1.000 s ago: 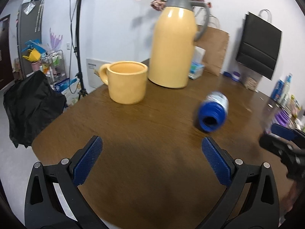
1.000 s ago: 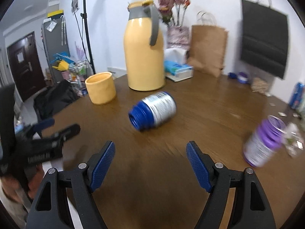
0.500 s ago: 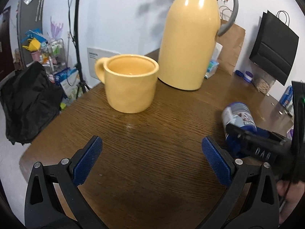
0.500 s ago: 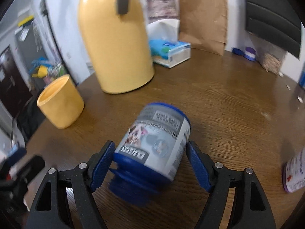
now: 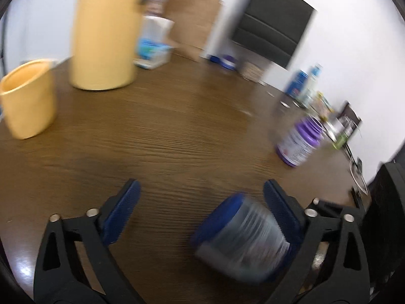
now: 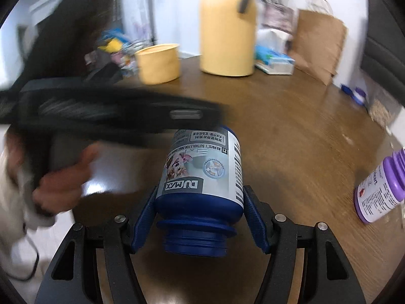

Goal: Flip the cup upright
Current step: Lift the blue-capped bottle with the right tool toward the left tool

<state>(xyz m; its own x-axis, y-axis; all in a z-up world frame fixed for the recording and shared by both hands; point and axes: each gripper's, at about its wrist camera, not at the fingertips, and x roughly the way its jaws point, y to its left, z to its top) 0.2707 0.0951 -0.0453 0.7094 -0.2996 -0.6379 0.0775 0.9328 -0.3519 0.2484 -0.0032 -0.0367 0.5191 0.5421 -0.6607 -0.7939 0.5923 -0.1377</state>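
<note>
The blue bottle (image 6: pixel 202 177) with a grey label lies on its side, open mouth toward the right wrist camera. My right gripper (image 6: pixel 200 217) is shut on it near the neck. In the left wrist view the bottle (image 5: pixel 240 238) is blurred, between the jaws and against the right pad. My left gripper (image 5: pixel 202 207) is open; it crosses the right wrist view as a black blur (image 6: pixel 114 116) above the bottle. The yellow cup (image 5: pixel 27 98) stands upright at far left, also seen in the right wrist view (image 6: pixel 158 63).
A tall yellow thermos (image 6: pixel 227 25) stands behind the cup. A purple bottle (image 6: pixel 379 192) lies at right on the brown wooden table (image 6: pixel 291 139). A tissue box (image 6: pixel 273 60), a brown paper bag (image 6: pixel 319 45) and a black bag (image 5: pixel 270 22) are along the wall.
My right gripper has closed on the blue bottle. My left gripper has swung right, away from the yellow cup, to the bottle.
</note>
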